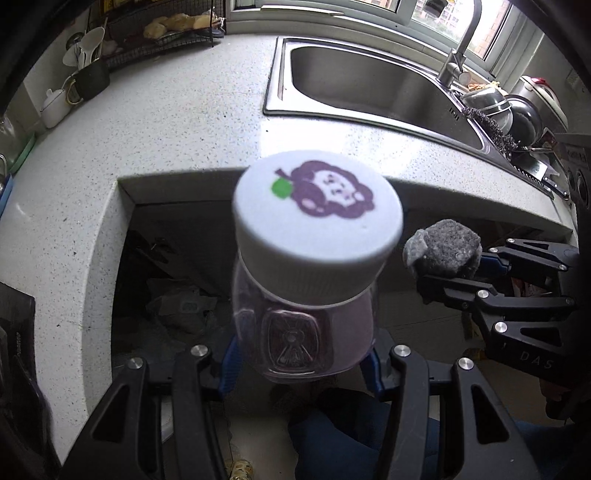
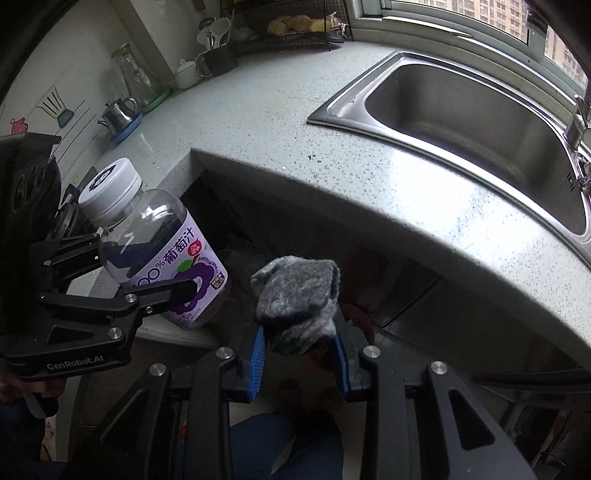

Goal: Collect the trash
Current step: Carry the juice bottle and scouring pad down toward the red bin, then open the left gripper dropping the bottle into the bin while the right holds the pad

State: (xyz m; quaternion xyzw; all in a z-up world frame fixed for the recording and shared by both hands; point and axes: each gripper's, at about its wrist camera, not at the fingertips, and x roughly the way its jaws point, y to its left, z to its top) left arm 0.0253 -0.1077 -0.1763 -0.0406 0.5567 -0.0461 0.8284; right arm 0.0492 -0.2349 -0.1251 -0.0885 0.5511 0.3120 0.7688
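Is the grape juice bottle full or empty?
Empty, it seems: the grape juice bottle, capped and clamped in the left gripper, shows clear plastic above its label with no liquid visible.

The left wrist camera is looking steeply down along its fingers, very near the bottle [image 1: 306, 280] filling the centre; the counter [image 1: 184, 122] is spreading to 12 o'clock, the sink [image 1: 373, 77] at 1 o'clock; the right wrist camera is facing likewise, close on the sponge [image 2: 295, 295], with the sink at 2 o'clock; both are sharing counter, sink and rack [image 2: 295, 26]; each is catching the other's gripper, at 3 and 9 o'clock.
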